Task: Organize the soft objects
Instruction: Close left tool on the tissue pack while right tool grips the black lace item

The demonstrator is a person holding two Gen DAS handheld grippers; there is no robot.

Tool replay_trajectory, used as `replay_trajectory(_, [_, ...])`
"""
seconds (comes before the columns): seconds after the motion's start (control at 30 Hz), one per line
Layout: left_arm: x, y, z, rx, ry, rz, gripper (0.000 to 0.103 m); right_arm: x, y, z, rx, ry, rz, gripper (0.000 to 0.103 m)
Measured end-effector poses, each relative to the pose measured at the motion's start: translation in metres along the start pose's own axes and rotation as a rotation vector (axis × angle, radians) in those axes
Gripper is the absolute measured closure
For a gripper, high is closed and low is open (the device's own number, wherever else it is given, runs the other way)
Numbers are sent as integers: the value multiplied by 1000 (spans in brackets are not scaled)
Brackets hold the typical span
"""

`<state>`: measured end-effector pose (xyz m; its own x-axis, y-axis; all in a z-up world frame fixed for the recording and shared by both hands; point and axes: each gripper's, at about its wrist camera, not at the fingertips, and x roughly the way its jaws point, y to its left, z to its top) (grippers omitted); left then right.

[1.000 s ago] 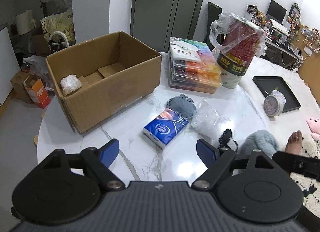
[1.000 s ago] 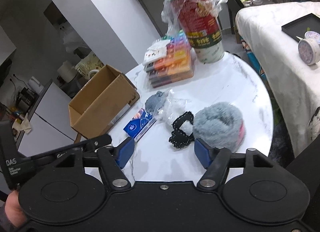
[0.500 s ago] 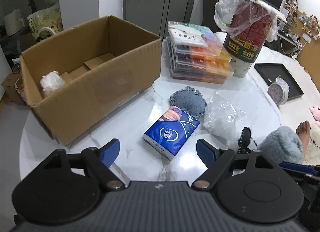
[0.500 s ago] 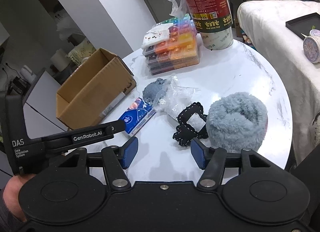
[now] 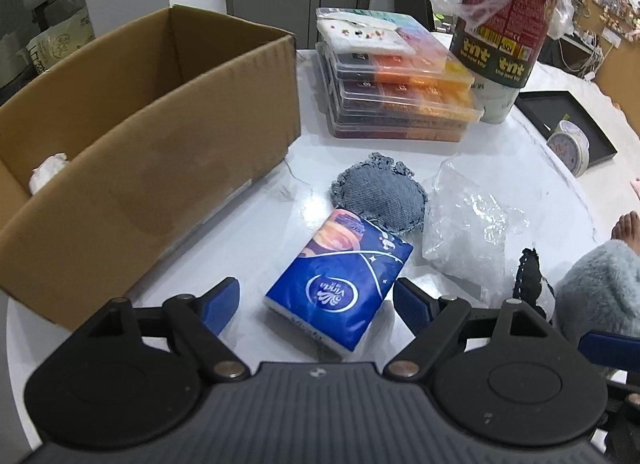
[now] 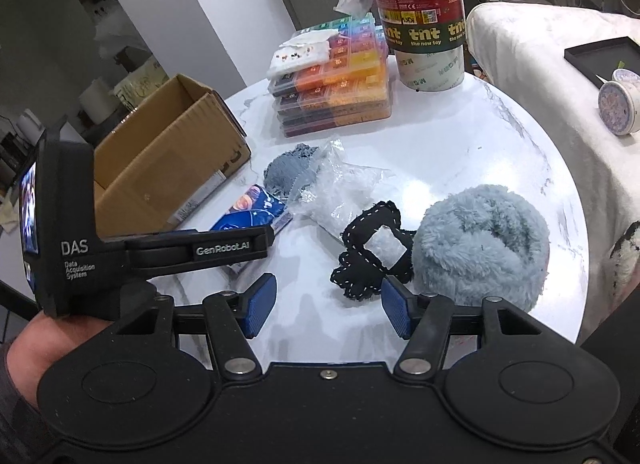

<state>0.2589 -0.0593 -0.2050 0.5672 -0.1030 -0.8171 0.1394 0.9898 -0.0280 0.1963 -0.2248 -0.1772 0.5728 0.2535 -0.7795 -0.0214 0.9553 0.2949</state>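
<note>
A blue tissue pack (image 5: 340, 284) lies on the white table, between the open fingers of my left gripper (image 5: 316, 304), which is empty. Behind it lie a grey denim pad (image 5: 380, 196) and a clear plastic bag (image 5: 468, 232). A black lace band (image 6: 372, 252) and a fluffy grey-blue bundle (image 6: 480, 244) lie just ahead of my right gripper (image 6: 328, 304), which is open and empty. The open cardboard box (image 5: 140, 124) stands at the left, with a white wad (image 5: 48, 170) inside. The tissue pack (image 6: 252, 212) is partly hidden by the left gripper in the right wrist view.
A stack of clear bead cases (image 5: 400, 92) and a tall red canister in plastic wrap (image 5: 504, 24) stand at the back. A black tray (image 5: 568, 120) and a round tin (image 5: 568, 146) lie on the white cloth at the right. The table edge is close.
Both grippers have moved forward and lower toward the table. The tissue pack now sits between the left fingers, and the lace band is closer to the right fingers.
</note>
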Motion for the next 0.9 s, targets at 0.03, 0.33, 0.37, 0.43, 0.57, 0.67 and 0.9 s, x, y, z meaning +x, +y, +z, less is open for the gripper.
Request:
replay_trajectory(0.03, [2,0,0,-1,-1,-1,19,1,1,0,-4,1,-7,45])
replay_trajectory(0.33, [-7,6,-7,-20,-19,5,44,9,4,5,-29,-13,-62,45])
replay_trajectory(0.37, [-9,8,-9,-30,-15,8,44,11,5,6,-31,-14,-67,45])
replay_trajectory(0.43, [-12,12,-12,-48,-5,8,44,14,6,7,-37,-16,-77,44])
replay_trajectory(0.57, [-20,20,-19,-78,12,0,44,20,11,8,-56,-18,-118,44])
replay_trajectory(0.67, [-26,25,-24,-87,13,6,45,25,18,8,-88,-17,-169,44])
replay_trajectory(0.9, [-38,38,-32,-126,16,8,45,47,34,1,-189,11,-315,47])
